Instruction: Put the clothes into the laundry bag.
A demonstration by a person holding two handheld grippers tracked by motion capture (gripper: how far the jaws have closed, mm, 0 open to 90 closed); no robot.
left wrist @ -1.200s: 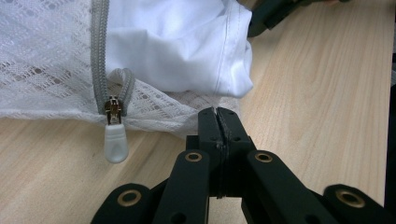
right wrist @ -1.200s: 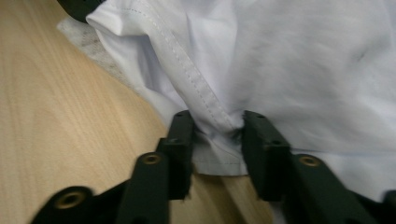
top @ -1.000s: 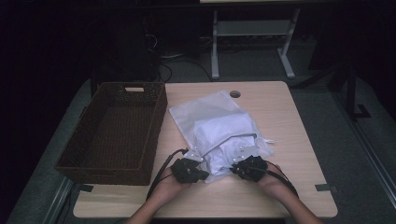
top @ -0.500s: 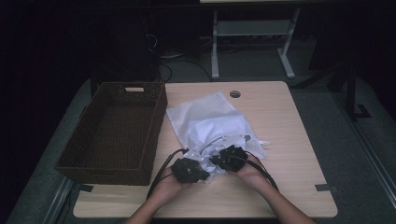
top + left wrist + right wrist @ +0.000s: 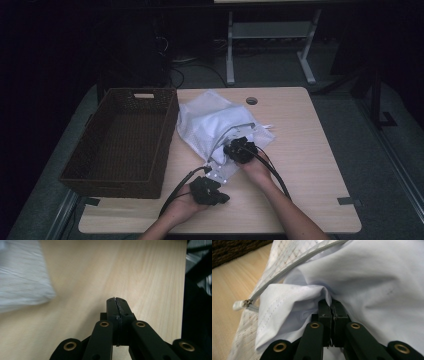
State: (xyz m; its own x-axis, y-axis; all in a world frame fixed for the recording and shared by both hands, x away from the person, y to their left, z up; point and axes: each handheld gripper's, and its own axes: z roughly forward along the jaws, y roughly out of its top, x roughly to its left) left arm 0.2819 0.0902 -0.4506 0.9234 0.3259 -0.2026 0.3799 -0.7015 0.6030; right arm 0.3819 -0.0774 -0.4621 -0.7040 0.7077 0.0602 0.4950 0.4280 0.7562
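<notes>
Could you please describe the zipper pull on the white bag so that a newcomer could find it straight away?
Start at the wooden table, then the white mesh bag beside the wicker basket. Follow the bag's pale zipper track down to its end: the zipper pull is a small white tab on a metal slider, hanging over bare wood.

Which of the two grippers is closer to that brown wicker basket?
The left. The left gripper sits on the table by the basket's near right corner, jaws shut on nothing. The right gripper is farther right, shut on white cloth inside the mesh bag.
</notes>
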